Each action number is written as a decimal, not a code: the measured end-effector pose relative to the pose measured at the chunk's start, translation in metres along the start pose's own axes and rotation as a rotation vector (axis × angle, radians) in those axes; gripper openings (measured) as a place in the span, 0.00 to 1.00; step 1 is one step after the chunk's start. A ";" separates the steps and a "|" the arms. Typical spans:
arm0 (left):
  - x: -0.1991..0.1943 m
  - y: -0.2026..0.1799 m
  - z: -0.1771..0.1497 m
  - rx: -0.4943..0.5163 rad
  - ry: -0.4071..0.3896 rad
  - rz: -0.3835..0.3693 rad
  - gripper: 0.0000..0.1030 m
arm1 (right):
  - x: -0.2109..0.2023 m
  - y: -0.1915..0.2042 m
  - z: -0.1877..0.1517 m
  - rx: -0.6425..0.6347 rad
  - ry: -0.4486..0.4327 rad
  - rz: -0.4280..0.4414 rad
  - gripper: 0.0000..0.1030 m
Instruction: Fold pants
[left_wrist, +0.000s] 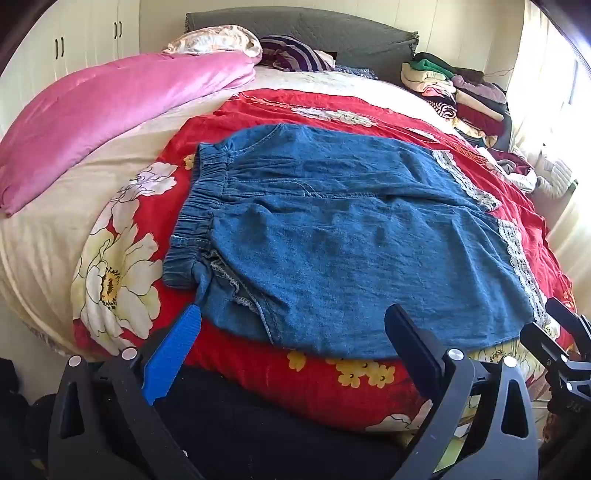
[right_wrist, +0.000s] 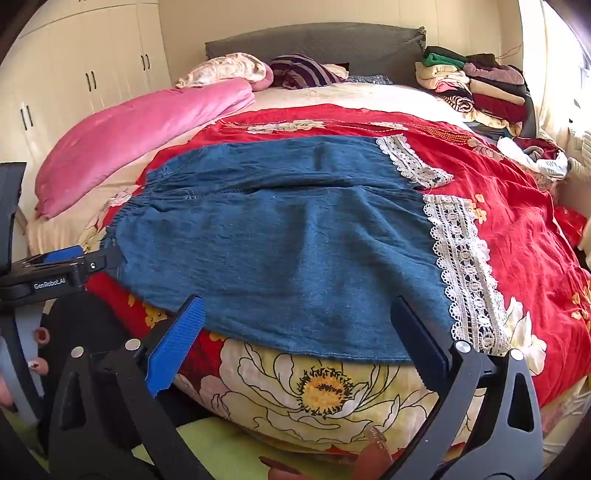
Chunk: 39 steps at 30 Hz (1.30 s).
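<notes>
Now I am holding my left gripper (left_wrist: 295, 325) and right gripper (right_wrist: 299, 317) wide open, empty, at the near edge of the pants (left_wrist: 354, 229).

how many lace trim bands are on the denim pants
2. One lace band edges the near leg's hem, at the right of the denim pants. The other lace band edges the far leg's hem, just beyond it. Any trim on the underside would be hidden.

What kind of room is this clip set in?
A home bedroom: a bed with a grey headboard, white wardrobe doors, and a heap of folded clothes by the headboard.
</notes>
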<state>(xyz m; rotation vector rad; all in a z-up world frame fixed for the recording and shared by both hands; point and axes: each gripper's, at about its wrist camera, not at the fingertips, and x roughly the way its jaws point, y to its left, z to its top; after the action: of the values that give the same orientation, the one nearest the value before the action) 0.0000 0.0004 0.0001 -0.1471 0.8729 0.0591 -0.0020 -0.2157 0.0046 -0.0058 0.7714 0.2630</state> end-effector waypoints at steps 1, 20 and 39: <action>0.000 0.000 0.000 0.002 0.001 -0.001 0.96 | 0.000 0.000 0.000 0.001 -0.004 0.002 0.92; -0.007 -0.013 -0.005 0.042 0.001 -0.007 0.96 | -0.003 0.005 0.001 -0.013 -0.002 -0.011 0.92; -0.011 -0.016 -0.007 0.051 -0.009 -0.003 0.96 | -0.001 0.004 -0.003 -0.016 0.001 -0.021 0.92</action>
<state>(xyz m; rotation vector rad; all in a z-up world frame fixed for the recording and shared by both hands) -0.0101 -0.0160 0.0058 -0.1002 0.8648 0.0341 -0.0061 -0.2124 0.0037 -0.0296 0.7701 0.2489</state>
